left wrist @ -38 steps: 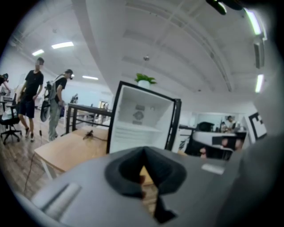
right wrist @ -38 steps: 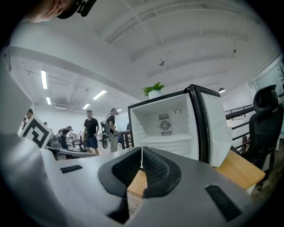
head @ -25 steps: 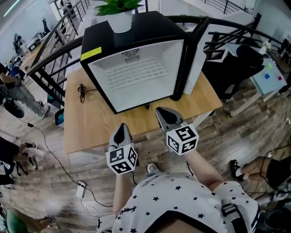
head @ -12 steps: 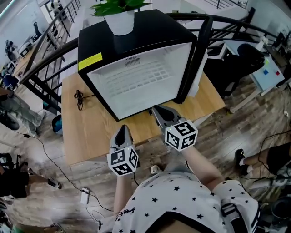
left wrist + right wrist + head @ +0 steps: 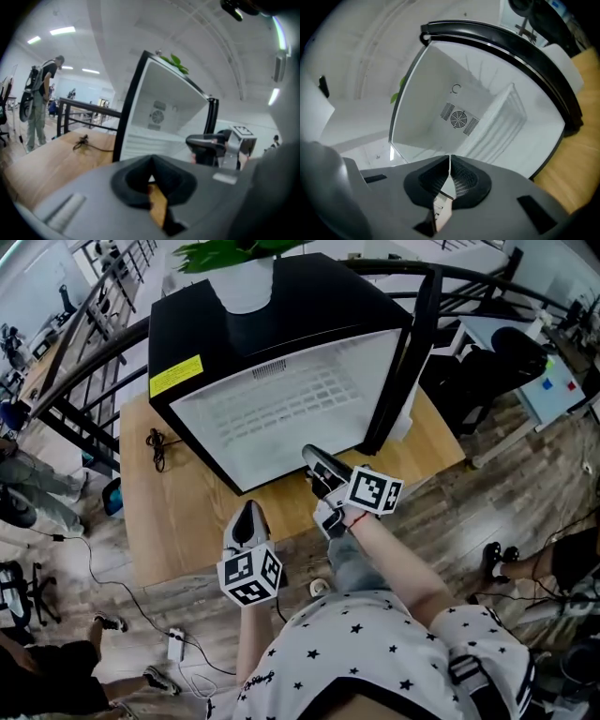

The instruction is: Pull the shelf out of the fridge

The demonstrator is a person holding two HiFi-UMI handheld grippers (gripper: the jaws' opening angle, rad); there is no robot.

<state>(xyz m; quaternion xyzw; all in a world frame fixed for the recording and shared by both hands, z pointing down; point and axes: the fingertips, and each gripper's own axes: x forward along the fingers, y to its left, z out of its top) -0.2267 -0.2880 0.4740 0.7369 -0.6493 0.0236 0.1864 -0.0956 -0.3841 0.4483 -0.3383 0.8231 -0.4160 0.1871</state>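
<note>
Shelf: the white wire shelf [image 5: 286, 399] lies fully inside the fridge [image 5: 281, 329], about halfway up and reaching toward the back wall; nothing touches it.
Fridge: it stands on the bench [image 5: 178, 512] with its door [image 5: 412, 343] swung open to the right and a potted plant [image 5: 246, 282] on top.
Right gripper [image 5: 314, 459]: rolled on its side at the lower front edge of the opening and aimed inward, jaws clenched together on nothing.
Left gripper [image 5: 248, 514]: low over the front of the bench, apart from the fridge, jaws pressed shut and empty.
Risk, no grip: closed jaws would only bump the shelf's front wire; they likely need to part first.
Risk, slipping: the wires look thin, so a shallow bite on one may slide off under pull.
Risk, jamming: a pull at an angle could wedge the shelf against the side walls.
Risk, fridge moving: with nothing bracing it, a hard tug may drag the fridge forward and shake the plant.
Risk, drop: once free of its supports the shelf could tip down from a one-sided hold.
</note>
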